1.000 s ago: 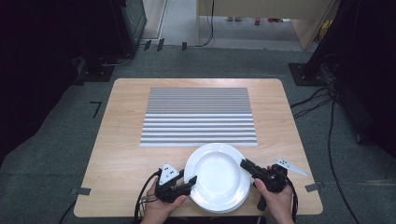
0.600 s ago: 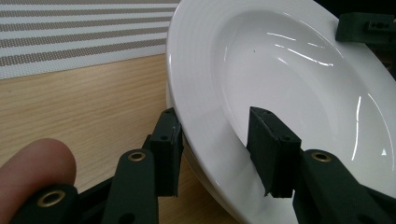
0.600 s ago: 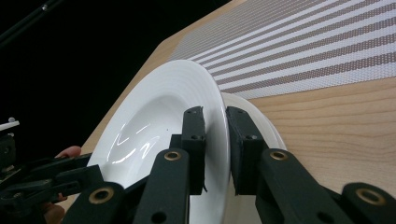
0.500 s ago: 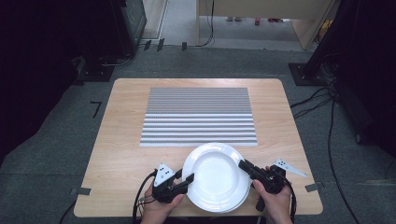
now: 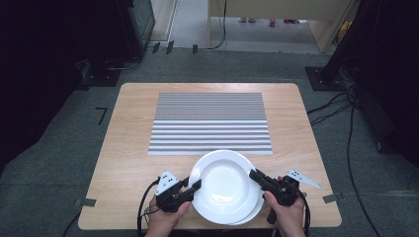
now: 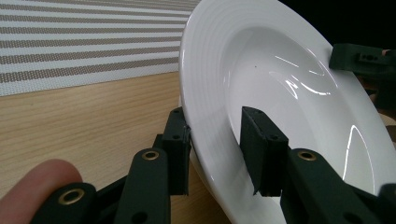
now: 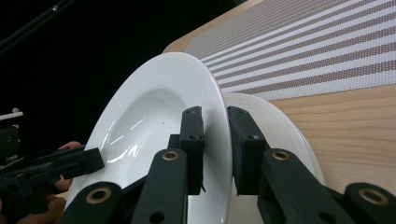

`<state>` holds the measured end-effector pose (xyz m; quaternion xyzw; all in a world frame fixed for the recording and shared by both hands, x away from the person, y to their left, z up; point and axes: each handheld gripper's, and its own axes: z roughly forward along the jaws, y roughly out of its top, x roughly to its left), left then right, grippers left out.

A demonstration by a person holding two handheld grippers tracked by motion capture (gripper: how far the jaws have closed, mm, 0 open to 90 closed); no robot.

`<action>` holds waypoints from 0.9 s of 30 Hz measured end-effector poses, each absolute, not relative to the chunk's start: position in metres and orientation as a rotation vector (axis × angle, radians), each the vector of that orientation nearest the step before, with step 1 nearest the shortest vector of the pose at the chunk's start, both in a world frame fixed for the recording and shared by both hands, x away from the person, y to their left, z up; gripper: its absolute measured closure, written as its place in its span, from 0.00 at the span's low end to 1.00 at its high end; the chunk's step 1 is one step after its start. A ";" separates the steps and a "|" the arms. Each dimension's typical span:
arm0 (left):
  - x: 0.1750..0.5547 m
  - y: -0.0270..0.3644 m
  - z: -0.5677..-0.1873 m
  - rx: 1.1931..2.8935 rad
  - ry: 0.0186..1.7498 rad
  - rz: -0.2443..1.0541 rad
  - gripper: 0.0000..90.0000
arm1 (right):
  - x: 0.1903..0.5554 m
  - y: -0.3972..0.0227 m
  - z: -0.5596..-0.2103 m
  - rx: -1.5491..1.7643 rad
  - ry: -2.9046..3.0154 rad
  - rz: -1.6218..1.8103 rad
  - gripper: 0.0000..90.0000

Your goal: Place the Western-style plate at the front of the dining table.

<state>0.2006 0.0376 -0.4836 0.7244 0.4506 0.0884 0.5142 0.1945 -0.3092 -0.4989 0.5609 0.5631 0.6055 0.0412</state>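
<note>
Lifting a deep plate off a second plate, gripped at both rims

Spread across the wooden table [image 5: 128, 148] is a grey striped placemat [image 5: 210, 123], lying flat at the middle and well clear of the near edge. Nearer the person, a white deep plate [image 5: 225, 182] is held just above a second white plate [image 7: 280, 135], whose rim is seen peeking out beneath it at the lower right. The upper plate's left rim is pinched by the left gripper [image 6: 215, 154], its jaws narrowed onto the rim, one above and one below. The opposite rim is clamped likewise by the right gripper [image 7: 215, 149], jaws nearly together on the thin edge. Slipping is judged the main risk: glazed china is held only by narrow pads, so uneven lifting by either hand could tilt the plate, letting it slide free and strike the plate beneath
</note>
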 end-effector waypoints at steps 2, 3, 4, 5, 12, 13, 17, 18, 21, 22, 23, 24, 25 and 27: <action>0.202 0.039 -0.483 1.740 1.088 0.207 0.72 | 0.194 -0.308 -0.498 1.704 1.718 1.854 0.87; 0.202 0.039 -0.483 1.735 1.096 0.203 0.72 | 0.194 -0.307 -0.497 1.704 1.713 1.854 0.87; 0.203 0.039 -0.483 1.734 1.100 0.200 0.72 | 0.194 -0.305 -0.496 1.704 1.706 1.854 0.87; 0.204 0.040 -0.483 1.734 1.101 0.199 0.73 | 0.194 -0.305 -0.496 1.698 1.704 1.848 0.87; 0.218 0.044 -0.479 1.702 1.123 0.181 0.75 | 0.203 -0.296 -0.488 1.641 1.687 1.814 0.86; 0.219 0.045 -0.479 1.701 1.126 0.178 0.75 | 0.205 -0.296 -0.487 1.645 1.683 1.821 0.86; 0.227 0.048 -0.477 1.690 1.135 0.161 0.76 | 0.210 -0.294 -0.483 1.634 1.689 1.822 0.86; 0.229 0.049 -0.476 1.685 1.139 0.158 0.76 | 0.213 -0.293 -0.482 1.631 1.689 1.827 0.86; 0.234 0.052 -0.473 1.675 1.148 0.155 0.77 | 0.218 -0.290 -0.477 1.623 1.690 1.836 0.86; 0.234 0.052 -0.473 1.675 1.148 0.155 0.77 | 0.220 -0.289 -0.475 1.615 1.692 1.839 0.86; 0.240 0.055 -0.469 1.659 1.158 0.156 0.77 | 0.222 -0.288 -0.473 1.604 1.693 1.845 0.86; 0.240 0.055 -0.469 1.659 1.158 0.156 0.78 | 0.225 -0.287 -0.470 1.597 1.695 1.850 0.86; 0.246 0.056 -0.466 1.650 1.161 0.162 0.78 | 0.227 -0.286 -0.468 1.583 1.697 1.851 0.86; 0.251 0.057 -0.462 1.652 1.151 0.169 0.78 | 0.233 -0.284 -0.464 1.570 1.694 1.854 0.85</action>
